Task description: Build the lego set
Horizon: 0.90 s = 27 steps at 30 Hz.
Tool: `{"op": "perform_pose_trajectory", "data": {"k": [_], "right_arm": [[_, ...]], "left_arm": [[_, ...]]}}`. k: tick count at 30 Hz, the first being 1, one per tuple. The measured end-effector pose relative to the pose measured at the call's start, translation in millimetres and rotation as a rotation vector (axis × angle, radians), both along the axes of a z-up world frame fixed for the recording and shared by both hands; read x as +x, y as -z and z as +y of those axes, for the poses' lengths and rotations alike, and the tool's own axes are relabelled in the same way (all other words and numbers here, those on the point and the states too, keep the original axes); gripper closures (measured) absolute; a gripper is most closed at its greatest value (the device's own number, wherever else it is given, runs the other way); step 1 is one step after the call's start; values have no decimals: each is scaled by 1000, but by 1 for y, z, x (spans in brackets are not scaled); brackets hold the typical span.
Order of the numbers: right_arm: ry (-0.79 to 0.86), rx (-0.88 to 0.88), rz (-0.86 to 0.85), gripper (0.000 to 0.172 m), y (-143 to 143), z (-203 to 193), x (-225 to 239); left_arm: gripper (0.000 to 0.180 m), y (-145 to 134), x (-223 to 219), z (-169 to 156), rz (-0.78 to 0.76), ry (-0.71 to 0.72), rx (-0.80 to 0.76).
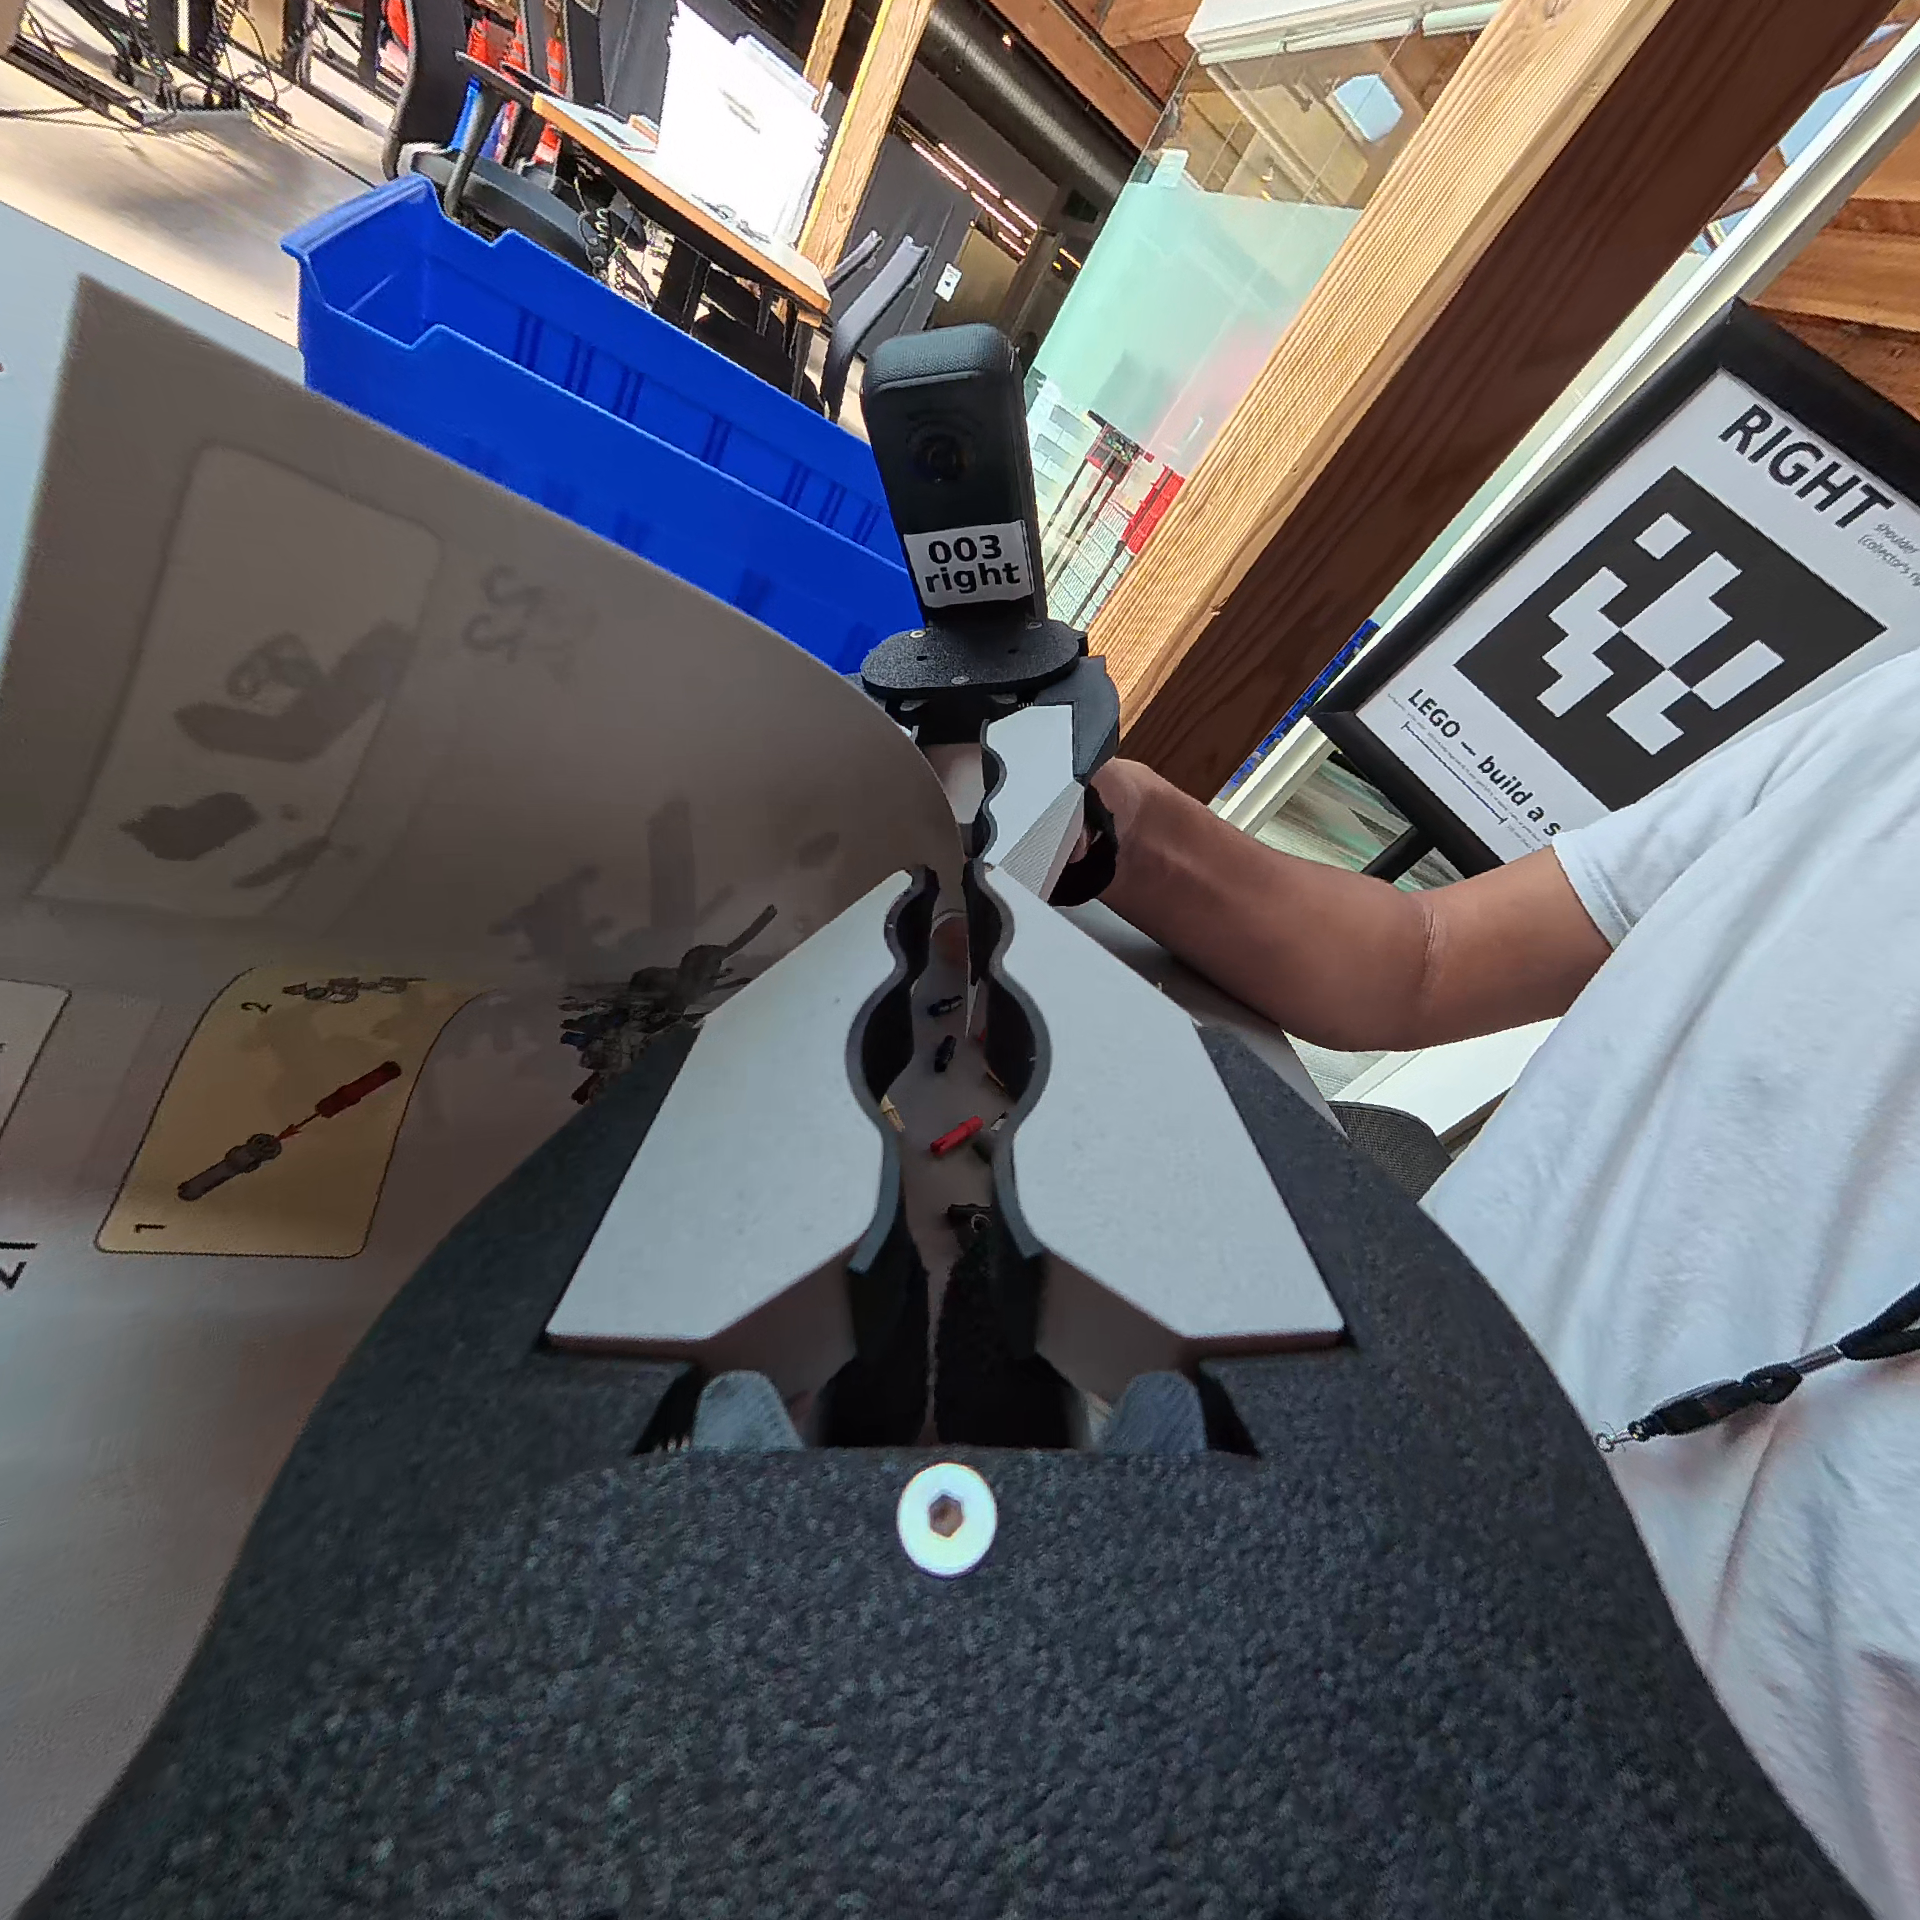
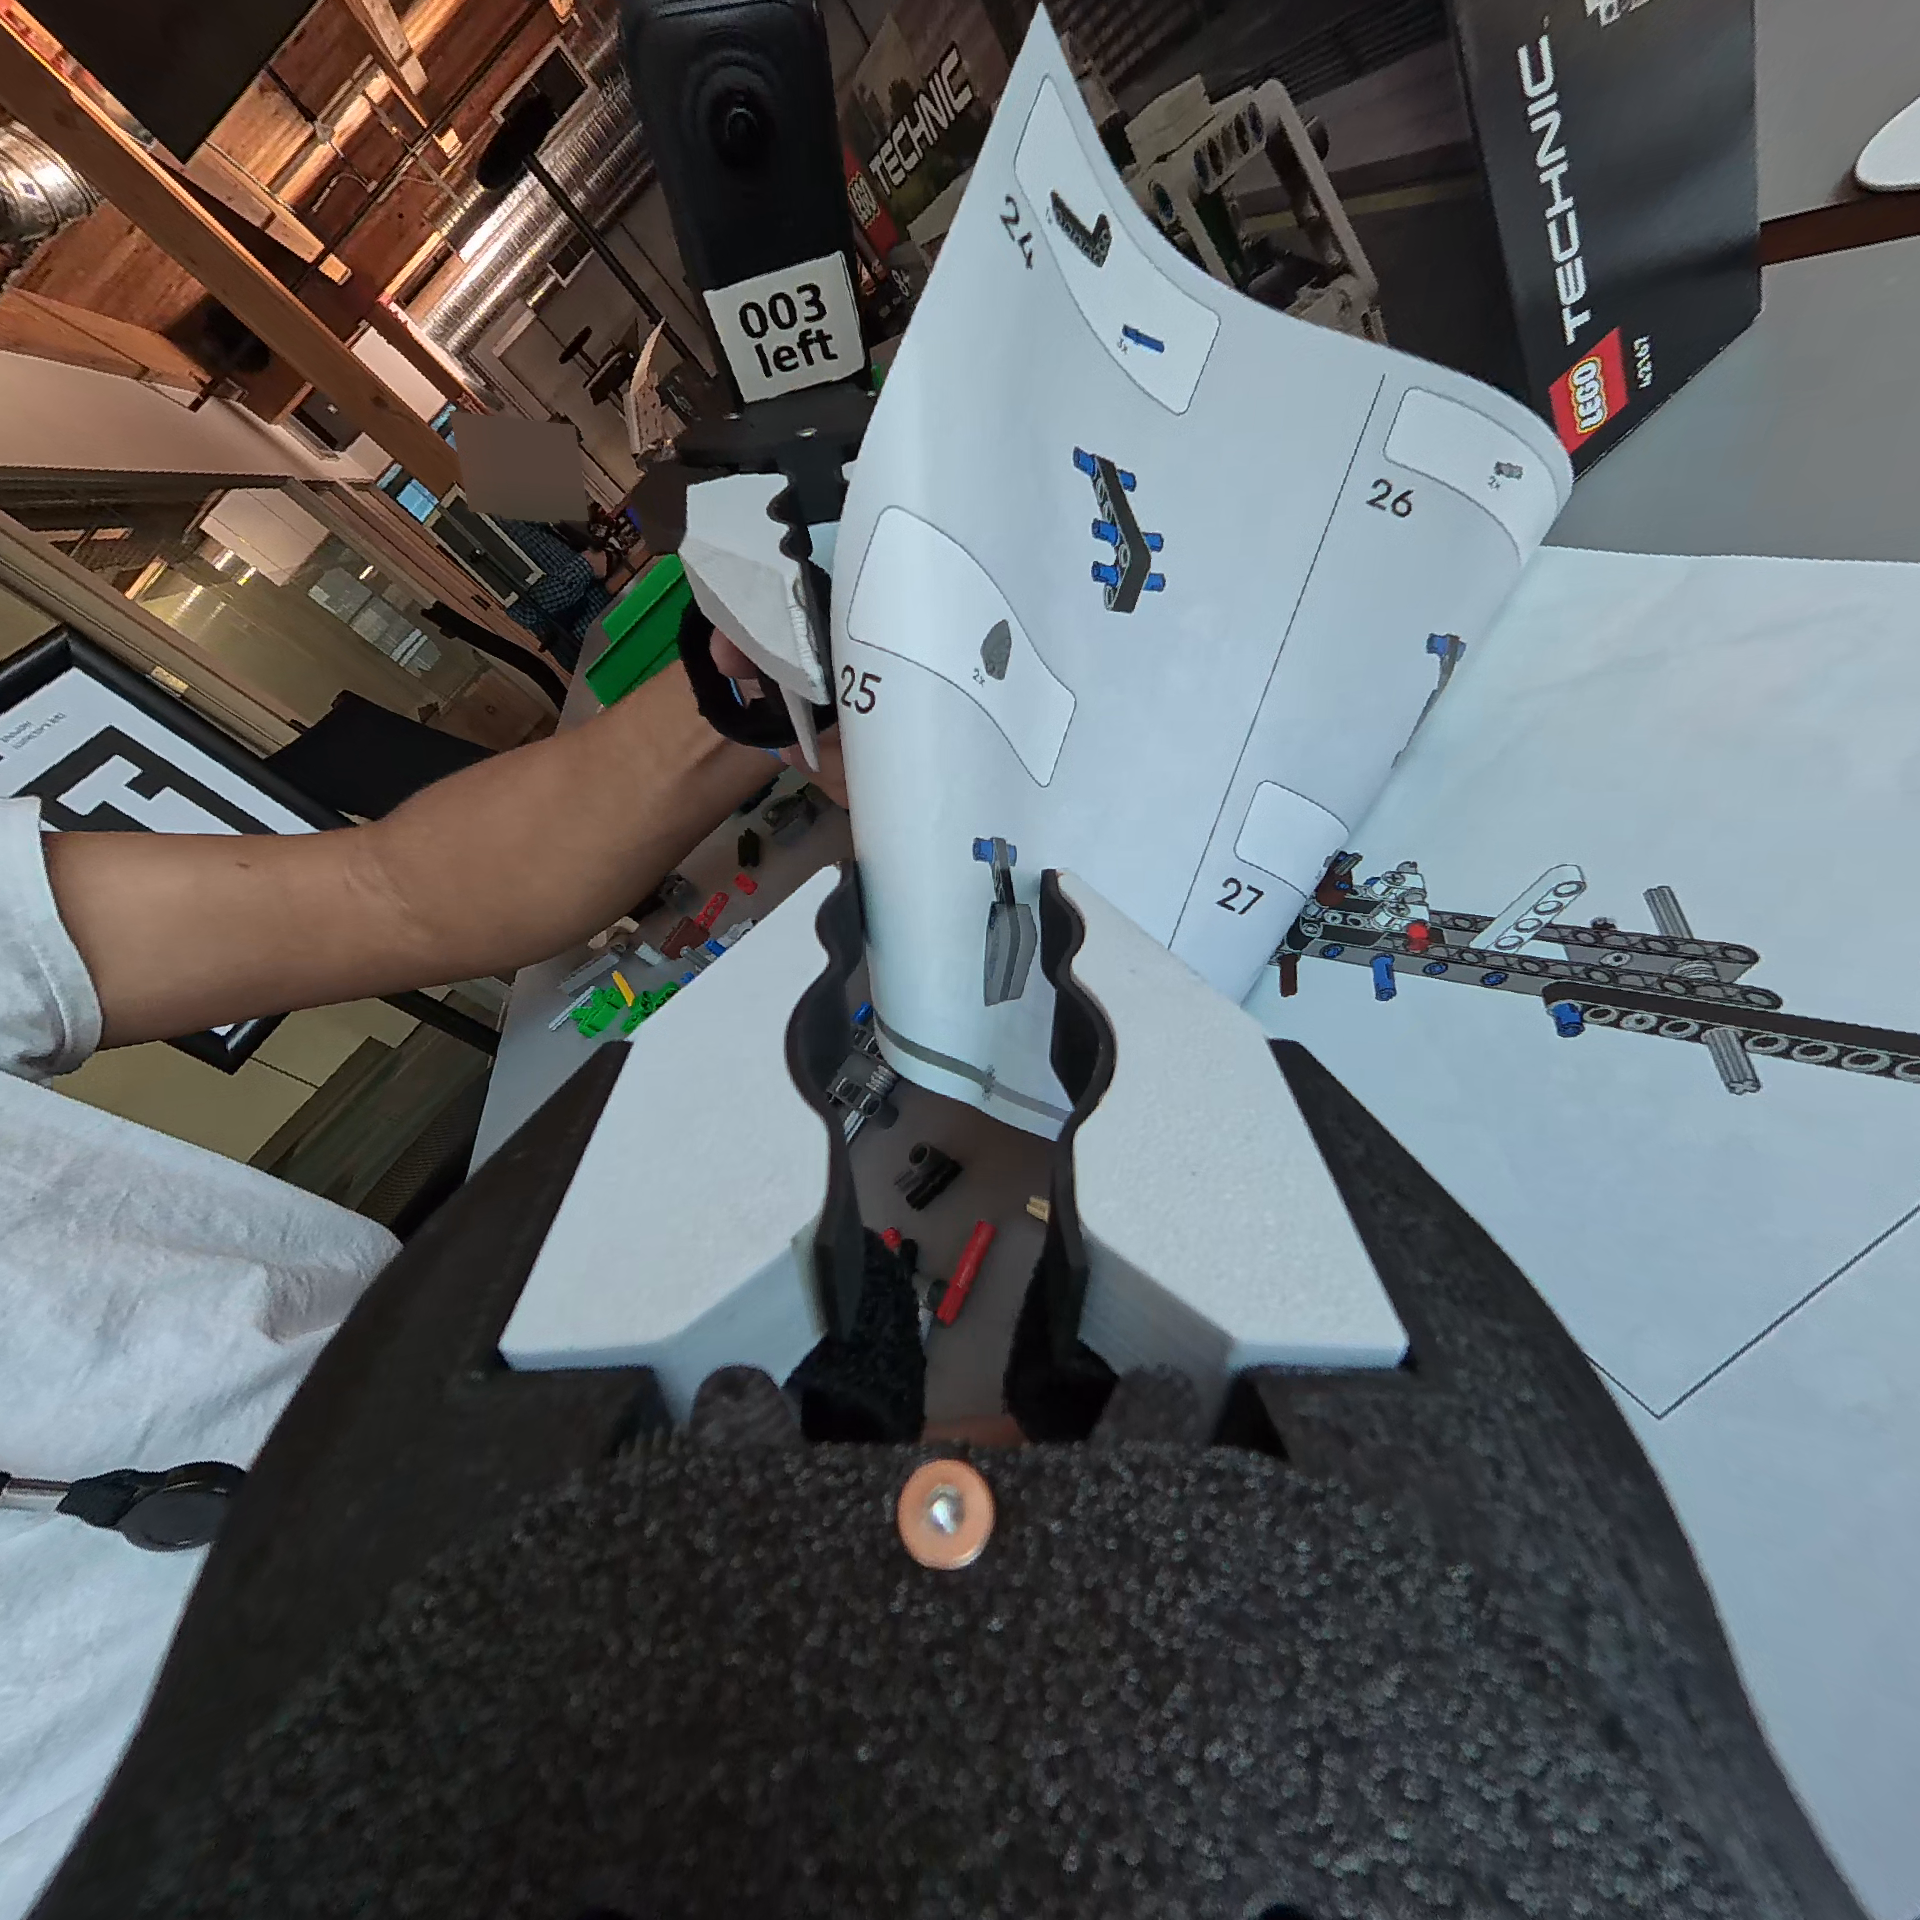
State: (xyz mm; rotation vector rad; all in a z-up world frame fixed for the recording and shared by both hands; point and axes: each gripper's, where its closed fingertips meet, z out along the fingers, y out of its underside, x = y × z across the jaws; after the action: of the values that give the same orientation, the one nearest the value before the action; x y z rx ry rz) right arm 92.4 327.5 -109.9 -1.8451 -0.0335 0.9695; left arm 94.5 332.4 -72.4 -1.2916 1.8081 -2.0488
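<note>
My left gripper (image 1: 948, 878) is shut on the free edge of a lifted page (image 1: 520, 675) of a building-instruction booklet. The page curls up from the left to its tips. In the right wrist view the left gripper (image 2: 816, 665) pinches that page (image 2: 1143, 623) at its left edge and holds it upright. My right gripper (image 2: 951, 888) is open. The lower part of the page stands between its fingers (image 2: 1081, 997), which do not press on it. In the left wrist view the right gripper (image 1: 982, 810) sits just behind the page, close to my left tips.
The open booklet (image 2: 1662, 935) lies flat on the grey table at right. Loose small bricks (image 2: 623, 987) and a red pin (image 2: 966, 1262) lie below the grippers. A blue bin (image 1: 582, 384), a black set box (image 2: 1600, 208), a framed marker sign (image 1: 1662, 623) and the person's forearm (image 1: 1299, 914) surround them. The tips of both grippers are at nearly the same place.
</note>
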Motion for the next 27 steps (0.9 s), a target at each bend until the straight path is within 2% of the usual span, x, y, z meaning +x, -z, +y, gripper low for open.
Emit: {"op": "perform_pose_trajectory", "data": {"k": [27], "right_arm": [[0, -2, 0, 140, -1, -1, 1]], "left_arm": [[180, -2, 0, -4, -16, 11, 24]]}}
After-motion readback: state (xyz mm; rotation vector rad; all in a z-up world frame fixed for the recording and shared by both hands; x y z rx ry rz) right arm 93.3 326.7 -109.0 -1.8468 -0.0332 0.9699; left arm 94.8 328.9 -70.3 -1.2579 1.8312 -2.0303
